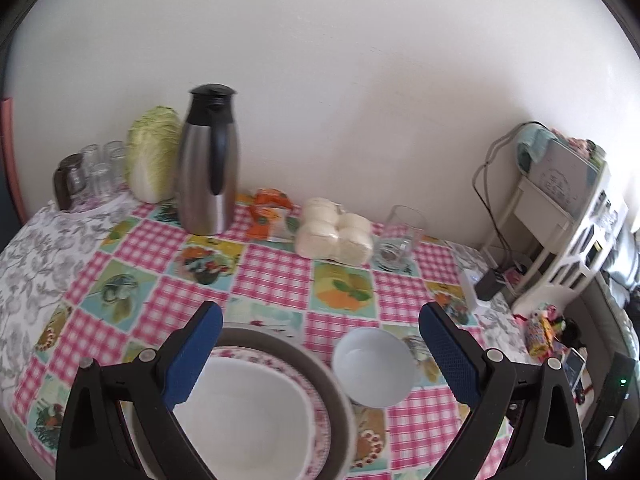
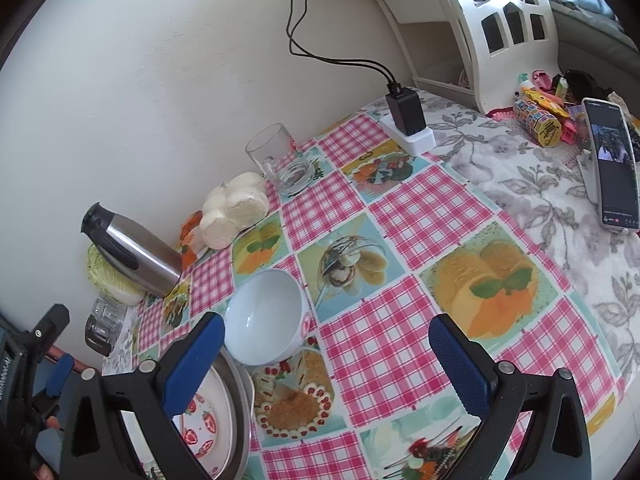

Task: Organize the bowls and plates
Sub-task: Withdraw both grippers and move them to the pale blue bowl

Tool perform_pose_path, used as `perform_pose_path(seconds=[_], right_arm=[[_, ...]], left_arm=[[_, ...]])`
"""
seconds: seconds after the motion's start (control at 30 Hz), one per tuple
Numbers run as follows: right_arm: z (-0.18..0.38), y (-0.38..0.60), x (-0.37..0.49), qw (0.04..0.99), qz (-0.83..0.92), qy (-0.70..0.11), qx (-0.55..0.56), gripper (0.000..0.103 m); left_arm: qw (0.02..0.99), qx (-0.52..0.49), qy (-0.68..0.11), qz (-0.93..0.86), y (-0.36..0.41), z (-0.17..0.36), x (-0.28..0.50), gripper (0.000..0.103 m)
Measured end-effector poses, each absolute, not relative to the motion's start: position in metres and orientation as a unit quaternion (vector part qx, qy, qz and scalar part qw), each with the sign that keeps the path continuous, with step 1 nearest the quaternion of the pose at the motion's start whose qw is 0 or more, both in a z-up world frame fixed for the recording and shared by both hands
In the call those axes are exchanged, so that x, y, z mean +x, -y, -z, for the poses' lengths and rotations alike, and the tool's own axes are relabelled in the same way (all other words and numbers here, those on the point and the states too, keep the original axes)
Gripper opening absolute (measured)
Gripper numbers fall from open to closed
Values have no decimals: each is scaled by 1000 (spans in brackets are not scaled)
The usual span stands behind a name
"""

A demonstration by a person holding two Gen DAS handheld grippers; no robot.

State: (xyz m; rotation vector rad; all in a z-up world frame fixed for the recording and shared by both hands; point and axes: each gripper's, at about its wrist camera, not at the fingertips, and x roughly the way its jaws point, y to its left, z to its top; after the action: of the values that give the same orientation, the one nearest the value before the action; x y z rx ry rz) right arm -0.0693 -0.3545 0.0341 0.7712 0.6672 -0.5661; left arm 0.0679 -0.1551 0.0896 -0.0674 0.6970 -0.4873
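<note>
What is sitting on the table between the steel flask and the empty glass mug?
A bag of white buns and, nearer the steel flask, an orange packet. The left wrist view shows the row up to the glass mug.

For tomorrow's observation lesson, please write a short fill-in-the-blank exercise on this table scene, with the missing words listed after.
1. The white bowl holds ____.
2. The steel thermos jug has a ____ handle.
3. Both the left gripper and the right gripper are ____.
4. The stacked plates lie to the ____ of the bowl in the left wrist view.

Missing words: nothing; black; open; left
</note>
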Motion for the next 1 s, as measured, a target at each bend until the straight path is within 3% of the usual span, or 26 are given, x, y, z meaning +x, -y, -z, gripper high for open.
perform_pose_path(seconds=[0.63, 0.7, 0.77, 1.0], right_arm=[[11, 393, -51, 813, 274, -337, 388, 103], [17, 395, -45, 812, 274, -341, 386, 103], [23, 395, -39, 813, 271, -346, 382, 103], [43, 393, -19, 812, 258, -366, 375, 103]], left_arm=[[875, 71, -403, 259, 244, -19, 86, 98], [875, 76, -403, 257, 247, -14, 89, 96], [875, 76, -405, 254, 248, -11, 92, 87], [874, 98, -415, 235, 257, 6, 101, 82]])
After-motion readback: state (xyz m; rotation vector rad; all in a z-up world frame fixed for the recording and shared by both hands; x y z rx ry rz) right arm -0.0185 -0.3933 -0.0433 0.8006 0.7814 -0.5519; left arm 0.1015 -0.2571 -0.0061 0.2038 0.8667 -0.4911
